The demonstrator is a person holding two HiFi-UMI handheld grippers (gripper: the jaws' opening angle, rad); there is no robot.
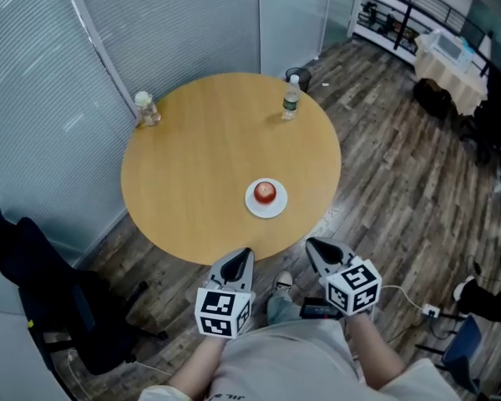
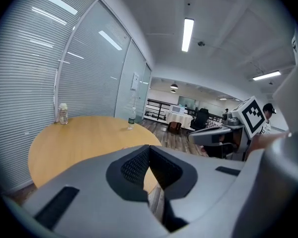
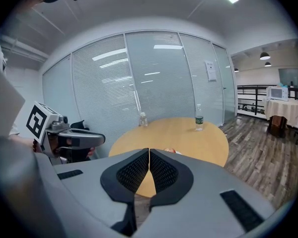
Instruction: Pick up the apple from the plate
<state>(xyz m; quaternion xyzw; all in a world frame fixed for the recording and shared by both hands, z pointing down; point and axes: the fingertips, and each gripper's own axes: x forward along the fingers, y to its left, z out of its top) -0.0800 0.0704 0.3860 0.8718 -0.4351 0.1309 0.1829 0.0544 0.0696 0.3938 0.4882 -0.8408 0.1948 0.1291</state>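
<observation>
A red apple [image 1: 265, 191] sat on a white plate [image 1: 272, 211] toward the five o'clock edge of the round wooden table [image 1: 200, 161]. The left gripper [image 1: 243, 255] and right gripper [image 1: 314, 246] were held just off the rim near six o'clock, both with jaws closed on nothing. A water bottle [image 1: 290, 96] stood at one o'clock, and another bottle [image 1: 146, 108] at ten.
</observation>
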